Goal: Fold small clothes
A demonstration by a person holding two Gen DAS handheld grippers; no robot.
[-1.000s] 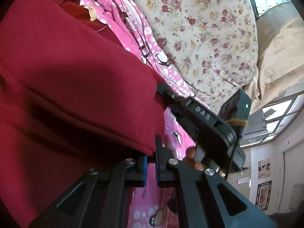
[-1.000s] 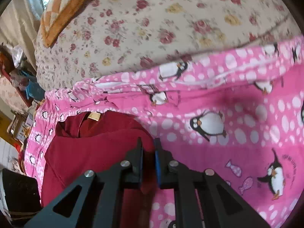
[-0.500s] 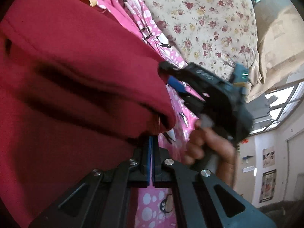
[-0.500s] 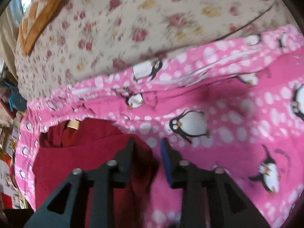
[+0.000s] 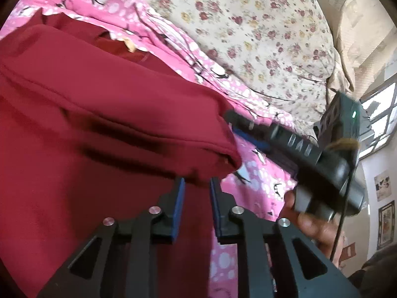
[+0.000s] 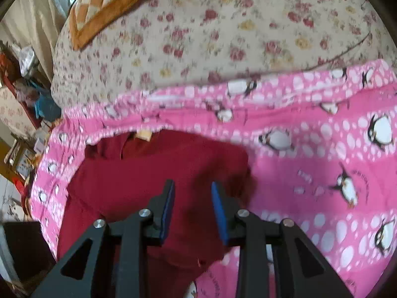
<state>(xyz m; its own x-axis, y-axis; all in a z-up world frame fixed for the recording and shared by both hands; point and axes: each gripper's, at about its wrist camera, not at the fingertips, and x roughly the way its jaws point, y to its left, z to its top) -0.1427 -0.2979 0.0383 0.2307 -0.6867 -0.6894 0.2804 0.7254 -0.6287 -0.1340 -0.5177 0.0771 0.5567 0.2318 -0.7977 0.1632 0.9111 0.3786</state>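
A dark red garment [image 5: 94, 114] lies on a pink penguin-print blanket [image 5: 250, 173], with one layer folded over itself. It also shows in the right wrist view [image 6: 158, 173], with a tan label at its collar [image 6: 145, 134]. My left gripper [image 5: 196, 186] is open, its jaws on either side of the folded edge's corner, not pinching it. My right gripper [image 6: 192, 191] is open and empty just above the red cloth. The right gripper's body [image 5: 297, 146] also shows in the left wrist view, held by a hand [image 5: 312, 223].
The pink blanket [image 6: 322, 164] lies on a floral bedsheet [image 6: 223, 37]. An orange checked cushion [image 6: 106, 2] sits at the back left. Cluttered shelves [image 6: 22, 79] stand left of the bed. A window [image 5: 379, 114] is at the right.
Both grippers have opened and let go of the red garment. The folded layer now lies flat on the garment. The right gripper has drawn back a little.
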